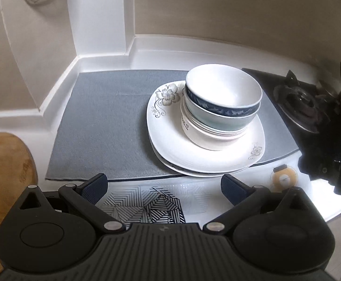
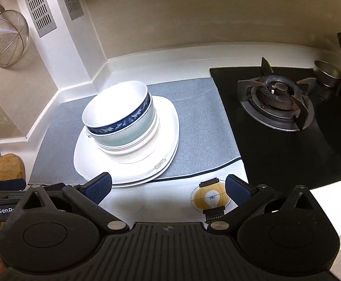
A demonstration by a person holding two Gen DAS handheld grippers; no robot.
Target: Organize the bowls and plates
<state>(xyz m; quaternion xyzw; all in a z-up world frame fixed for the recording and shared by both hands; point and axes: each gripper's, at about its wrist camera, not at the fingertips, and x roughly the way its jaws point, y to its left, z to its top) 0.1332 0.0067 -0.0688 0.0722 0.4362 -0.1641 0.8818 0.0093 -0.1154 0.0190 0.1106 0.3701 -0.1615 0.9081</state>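
A stack of bowls stands on white square plates with flower prints, all on a grey mat. The top bowl is white inside with a dark blue patterned band. My left gripper is open, short of the plates' near edge, nothing between its fingers. My right gripper is open too, over the white counter in front of the plates. The right gripper's black body shows at the right edge of the left wrist view.
A black gas hob with a burner lies right of the mat, a small metal pot behind it. A wooden board sits at the left. A round bulb sticker and a striped patterned sheet lie on the counter. A wire strainer hangs on the wall.
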